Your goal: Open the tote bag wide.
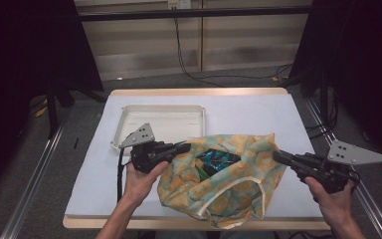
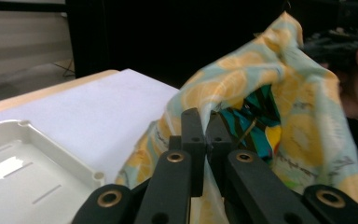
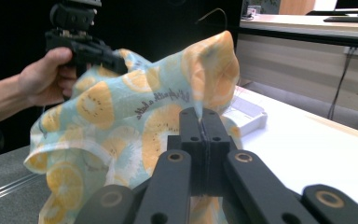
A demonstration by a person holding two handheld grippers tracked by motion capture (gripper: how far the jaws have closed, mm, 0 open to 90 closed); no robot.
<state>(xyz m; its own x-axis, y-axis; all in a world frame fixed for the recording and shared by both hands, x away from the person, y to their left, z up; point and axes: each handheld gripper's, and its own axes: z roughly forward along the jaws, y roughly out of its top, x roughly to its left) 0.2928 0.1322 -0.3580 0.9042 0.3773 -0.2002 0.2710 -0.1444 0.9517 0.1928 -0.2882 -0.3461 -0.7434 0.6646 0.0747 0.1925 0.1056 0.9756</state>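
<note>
Fruit-print cloth bag (image 1: pixel 229 181), near desk's front edge: left gripper (image 1: pixel 185 147) and right gripper (image 1: pixel 277 156) each clamp its rim, mouth spread; filling or folding seemingly pending.

White-covered table (image 1: pixel 258 114); cream tray (image 1: pixel 129 115)

Both forearms were bare, no sleeves visible. The left gripper (image 1: pixel 188 146) and right gripper (image 1: pixel 276 156) were matt black, each topped by a grey three-cornered plate with small drilled holes. A black cable trailed from the left unit. Brass-coloured pivot bushings marked the linkage arms behind the black fingers (image 2: pixel 193 126).
</note>
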